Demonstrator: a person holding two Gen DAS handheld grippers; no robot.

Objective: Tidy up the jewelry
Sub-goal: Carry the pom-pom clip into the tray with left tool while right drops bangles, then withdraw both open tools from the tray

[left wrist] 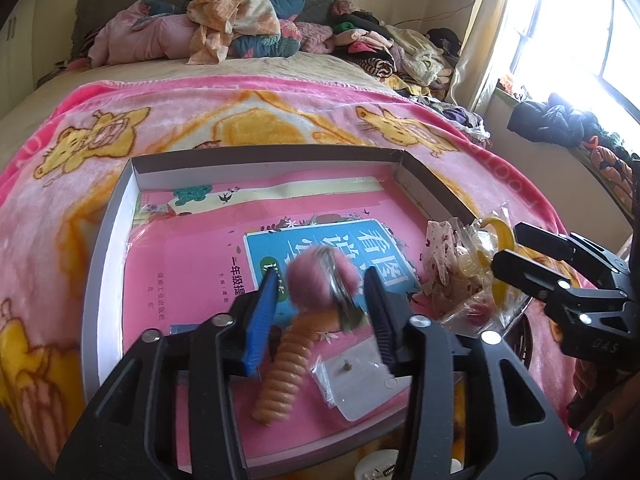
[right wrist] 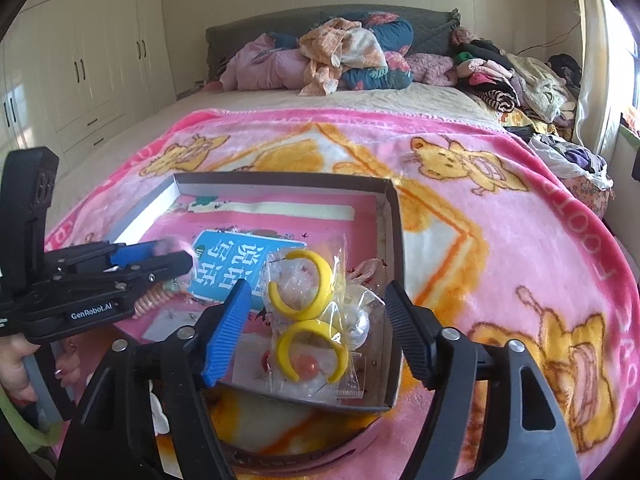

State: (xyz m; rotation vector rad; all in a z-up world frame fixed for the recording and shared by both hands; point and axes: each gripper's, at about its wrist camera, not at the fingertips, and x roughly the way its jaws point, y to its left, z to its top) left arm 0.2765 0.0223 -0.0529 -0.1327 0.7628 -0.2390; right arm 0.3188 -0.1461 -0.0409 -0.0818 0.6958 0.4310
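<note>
- Bedroom scene: a bed with a pink cartoon blanket (right wrist: 500,216) carries a shallow cardboard box (right wrist: 280,180), lined with a pink children's book (left wrist: 192,264), where the jewelry is being gathered.
- Lowest in the left wrist view, the left gripper (left wrist: 320,296) has its fingers apart; a blurred pink fluffy hair tie (left wrist: 320,276) sits between them, apparently loose, not pinched.
- Just beneath lie an orange spiral hair tie (left wrist: 284,372) and a small earring card in plastic (left wrist: 356,376), both inside the box.
- Low centre in the right wrist view, the right gripper (right wrist: 316,320) stands wide open over a clear packet of yellow hoop earrings (right wrist: 308,320), touching nothing.
- That packet rests on other small bagged pieces in the box's right corner.
- Judgement: most pieces seem already boxed; sorting them neatly is probably what remains.
- Farther back, heaped clothes (right wrist: 352,56) crowd the headboard.
</note>
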